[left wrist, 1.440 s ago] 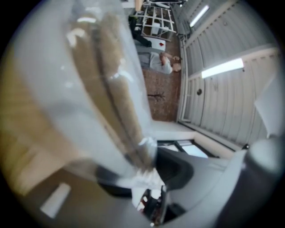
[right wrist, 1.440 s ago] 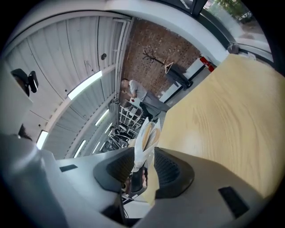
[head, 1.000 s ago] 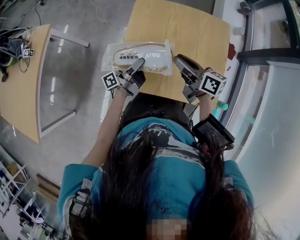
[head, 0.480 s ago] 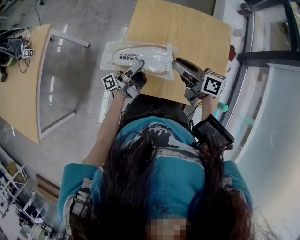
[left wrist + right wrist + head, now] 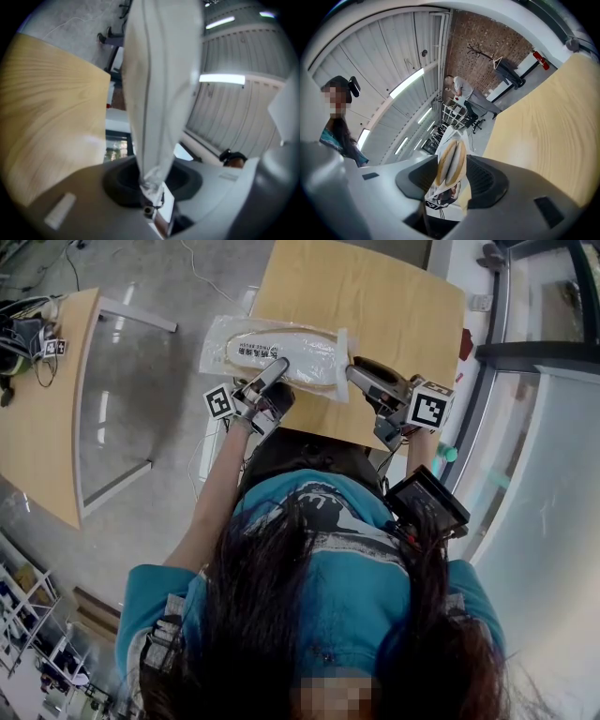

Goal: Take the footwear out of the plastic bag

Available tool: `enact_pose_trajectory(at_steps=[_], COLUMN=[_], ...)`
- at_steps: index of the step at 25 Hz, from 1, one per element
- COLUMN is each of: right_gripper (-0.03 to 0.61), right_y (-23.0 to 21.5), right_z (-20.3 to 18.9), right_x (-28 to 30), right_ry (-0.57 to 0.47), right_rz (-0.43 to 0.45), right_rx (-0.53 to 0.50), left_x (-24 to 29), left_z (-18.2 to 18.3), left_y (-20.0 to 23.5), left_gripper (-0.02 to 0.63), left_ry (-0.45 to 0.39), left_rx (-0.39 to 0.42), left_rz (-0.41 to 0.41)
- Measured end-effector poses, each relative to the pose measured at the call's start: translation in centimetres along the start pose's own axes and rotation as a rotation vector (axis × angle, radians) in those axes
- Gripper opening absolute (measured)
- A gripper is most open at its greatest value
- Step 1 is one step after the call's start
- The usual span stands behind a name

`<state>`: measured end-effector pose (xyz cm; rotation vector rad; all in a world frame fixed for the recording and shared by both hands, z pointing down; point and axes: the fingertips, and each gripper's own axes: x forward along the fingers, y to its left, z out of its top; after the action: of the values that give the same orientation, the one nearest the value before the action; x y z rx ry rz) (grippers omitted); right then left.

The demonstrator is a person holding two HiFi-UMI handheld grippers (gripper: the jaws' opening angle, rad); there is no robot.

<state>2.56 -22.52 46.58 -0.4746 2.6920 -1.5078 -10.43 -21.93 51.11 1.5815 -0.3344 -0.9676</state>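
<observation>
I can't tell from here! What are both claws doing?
Left claw: just tightened, pinching the plastic bag.
Right claw: just opening, bag between but loose.

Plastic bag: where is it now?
In the head view, the plastic bag is over the wooden table's near left corner, pinched by the left gripper, whose jaws have just been closing.

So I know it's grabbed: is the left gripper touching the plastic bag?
Touching. In the left gripper view, the left gripper pinches the plastic bag between its pads; its jaws have just been closing.
</observation>
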Motion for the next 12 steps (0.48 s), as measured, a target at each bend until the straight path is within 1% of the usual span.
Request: enact_pose_trajectory(at_steps=[3, 5, 6, 8, 9, 10, 12], right_gripper=[0.170, 0.169, 0.169, 0.169, 0.168, 0.162, 0.153], right_y=[-0.2, -0.9, -1.2, -1.1, -1.0, -1.0, -1.0], right_z=[0.4, 0.7, 1.0, 1.7, 2.0, 2.2, 2.3], right_x=[0.1, 0.0, 0.0, 0.0, 0.0, -0.1, -0.2], right_ry=[0.009, -0.004, -0.020, -0.070, -0.094, -0.112, -0.118], right_rz=[0.005, -0.009, 0.009, 0.099, 0.138, 0.159, 0.143], right_rx=[0.015, 0.067, 0.108, 0.215, 0.268, 0.302, 0.302], left_x=[0.7, 1.2, 1.6, 2.2, 2.5, 2.8, 3.3], left_z=[0.0, 0.2, 0.4, 0.6, 0.6, 0.7, 0.7], left_y=[0.7, 0.5, 0.3, -0.2, -0.1, 0.1, 0.8], left_gripper=[0.101, 0.100, 0.100, 0.098, 0.098, 0.097, 0.097], left_ry=[0.027, 0.018, 0.007, -0.010, -0.007, 0.004, 0.047], left_rx=[0.027, 0.020, 0.007, -0.014, -0.012, 0.003, 0.061], left_rz=[0.048, 0.029, 0.005, -0.030, -0.024, -0.001, 0.071])
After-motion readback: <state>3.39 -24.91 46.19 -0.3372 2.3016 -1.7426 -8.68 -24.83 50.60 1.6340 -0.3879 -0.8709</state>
